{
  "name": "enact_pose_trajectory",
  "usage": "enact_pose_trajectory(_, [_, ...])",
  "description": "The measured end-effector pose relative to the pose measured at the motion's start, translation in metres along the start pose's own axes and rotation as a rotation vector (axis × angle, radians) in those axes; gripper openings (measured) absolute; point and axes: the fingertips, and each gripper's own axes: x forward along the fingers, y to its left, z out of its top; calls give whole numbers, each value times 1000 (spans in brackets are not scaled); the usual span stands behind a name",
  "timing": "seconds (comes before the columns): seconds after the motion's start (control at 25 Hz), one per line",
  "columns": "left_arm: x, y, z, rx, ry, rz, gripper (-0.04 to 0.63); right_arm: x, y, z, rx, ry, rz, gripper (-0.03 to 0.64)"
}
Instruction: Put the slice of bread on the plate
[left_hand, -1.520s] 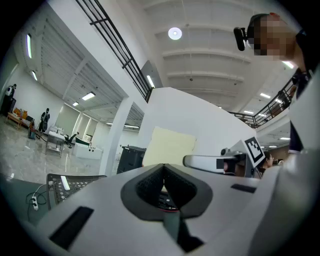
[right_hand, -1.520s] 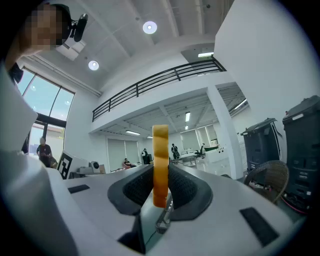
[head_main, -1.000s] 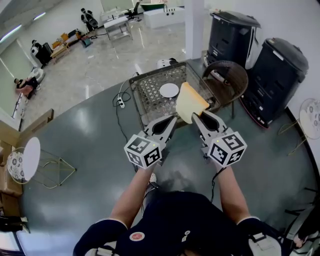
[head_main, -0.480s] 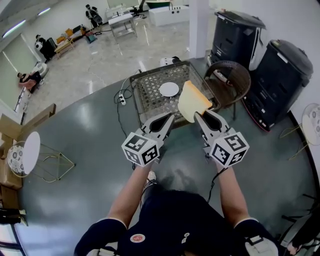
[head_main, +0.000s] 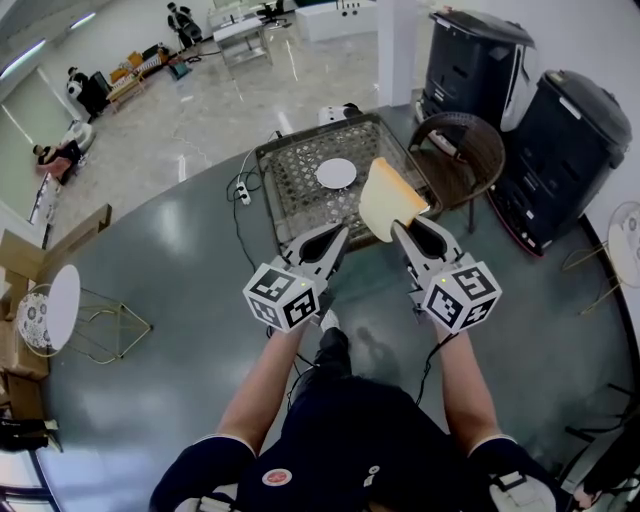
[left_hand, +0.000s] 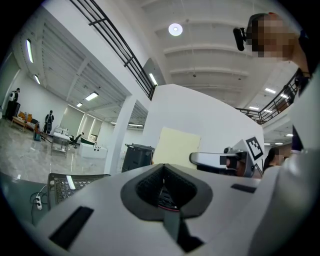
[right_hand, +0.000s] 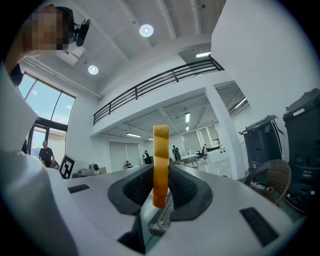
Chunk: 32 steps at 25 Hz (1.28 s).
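A pale slice of bread (head_main: 388, 200) with a brown crust stands upright in my right gripper (head_main: 405, 231), which is shut on its lower edge. In the right gripper view the bread (right_hand: 160, 160) shows edge-on between the black pads (right_hand: 186, 187). The small white plate (head_main: 336, 173) lies on a dark mesh table (head_main: 290, 195) ahead of and below both grippers. My left gripper (head_main: 336, 240) is held beside the right one, shut and holding nothing. The left gripper view shows the bread (left_hand: 176, 145) and the right gripper (left_hand: 220, 160) to its right.
A wicker chair (head_main: 455, 150) stands right of the table, with two black bins (head_main: 560, 140) and a white pillar (head_main: 392, 40) behind it. A power strip and cable (head_main: 243, 192) lie on the floor left of the table. A small round table (head_main: 45, 312) stands at far left.
Both grippers and the bread have drifted slightly forward toward the mesh table. The person's foot has stepped forward below them. The grip on the bread is unchanged.
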Motion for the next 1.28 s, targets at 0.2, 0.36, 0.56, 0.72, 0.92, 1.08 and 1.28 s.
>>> enact_pose_trajectory(0.2, [14, 19, 0, -11, 2, 3, 8, 16, -12, -1, 3, 12, 0, 87])
enact_pose_trajectory(0.36, [29, 37, -2, -25, 0, 1, 8, 33, -27, -5, 7, 26, -5, 88])
enact_pose_trajectory(0.56, [48, 71, -11, -50, 11, -3, 8, 64, -48, -11, 13, 41, -17, 87])
enact_pose_trajectory(0.72, [64, 105, -9, -68, 24, 2, 8, 94, -64, -12, 18, 62, -23, 87])
enact_pose_trajectory(0.92, [84, 155, -4, -84, 35, 7, 8, 138, -87, -15, 35, 83, -40, 87])
enact_pose_trajectory(1.08, [98, 195, -1, -102, 41, 14, 8, 174, -103, -18, 47, 101, -51, 87])
enact_pose_trajectory(1.28, [109, 239, 2, -121, 56, 24, 8, 219, -117, -21, 65, 118, -54, 87])
